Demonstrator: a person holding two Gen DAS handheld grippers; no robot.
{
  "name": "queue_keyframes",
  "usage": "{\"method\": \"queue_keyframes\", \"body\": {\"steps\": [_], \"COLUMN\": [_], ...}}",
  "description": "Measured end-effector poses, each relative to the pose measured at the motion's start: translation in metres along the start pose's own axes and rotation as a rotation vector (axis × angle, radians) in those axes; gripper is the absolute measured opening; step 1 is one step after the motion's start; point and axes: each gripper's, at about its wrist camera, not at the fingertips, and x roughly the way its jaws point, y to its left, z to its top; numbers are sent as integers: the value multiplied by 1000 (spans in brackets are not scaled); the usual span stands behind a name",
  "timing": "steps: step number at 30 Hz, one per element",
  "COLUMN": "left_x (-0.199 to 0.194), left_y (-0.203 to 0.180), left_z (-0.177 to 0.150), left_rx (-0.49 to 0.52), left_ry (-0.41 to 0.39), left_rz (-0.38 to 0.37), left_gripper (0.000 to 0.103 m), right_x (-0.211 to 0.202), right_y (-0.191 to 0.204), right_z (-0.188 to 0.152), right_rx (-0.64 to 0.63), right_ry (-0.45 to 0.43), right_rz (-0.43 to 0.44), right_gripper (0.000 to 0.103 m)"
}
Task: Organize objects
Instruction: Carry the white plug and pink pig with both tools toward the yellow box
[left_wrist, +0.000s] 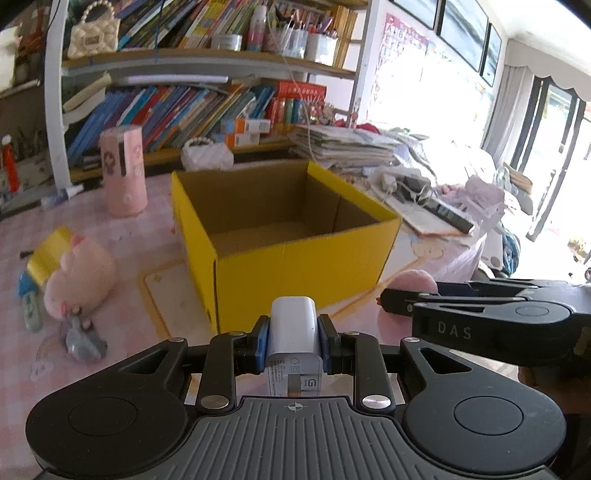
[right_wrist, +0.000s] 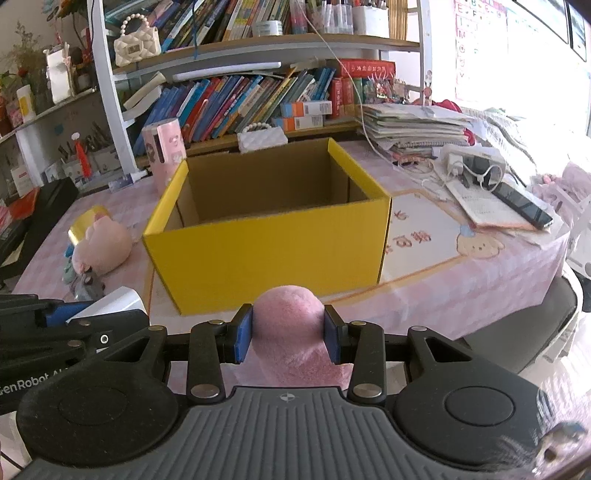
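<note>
- Left gripper (left_wrist: 293, 341): blue pads pinch a white charger block (left_wrist: 293, 332) on both sides; the printed label end faces the camera.
- Right gripper (right_wrist: 289, 338): blue pads pinch a pink plush item (right_wrist: 290, 321); its rounded end protrudes beyond the fingertips.
- Yellow cardboard box (left_wrist: 295, 266): open-topped, on the pink checked tablecloth (left_wrist: 140, 229), at 12 o'clock from both grippers; interior brown, with no contents visible.
- In the left wrist view, the right gripper enters at 3 o'clock with the pink plush item at its tip, near the front right corner of the box.
- In the right wrist view, the left gripper sits at 9 o'clock, with a white corner of the charger block visible.
- Pink pig plush (right_wrist: 105, 245): on the cloth at 10 o'clock from the right gripper, left of the box, touching a yellow item (right_wrist: 86, 221).
- Pink cylindrical container (left_wrist: 123, 170): upright, behind the left rear corner of the box.
- Bookshelf (right_wrist: 236, 99): at 12 o'clock, behind the table.
</note>
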Motion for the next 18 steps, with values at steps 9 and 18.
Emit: {"method": "queue_keyframes", "body": {"steps": [9,18], "left_x": [17,60], "left_y": [-3,2], "left_z": [48,81], "left_rx": [13,-2], "left_ry": [-109,-111], "left_rz": [1,65], "left_gripper": [25,25], "right_x": [10,43], "right_y": [-12,-24], "right_z": [58,116], "right_rx": [-44,-109], "right_ry": [-132,-237], "right_rz": [24,76], "right_gripper": [36,37]}}
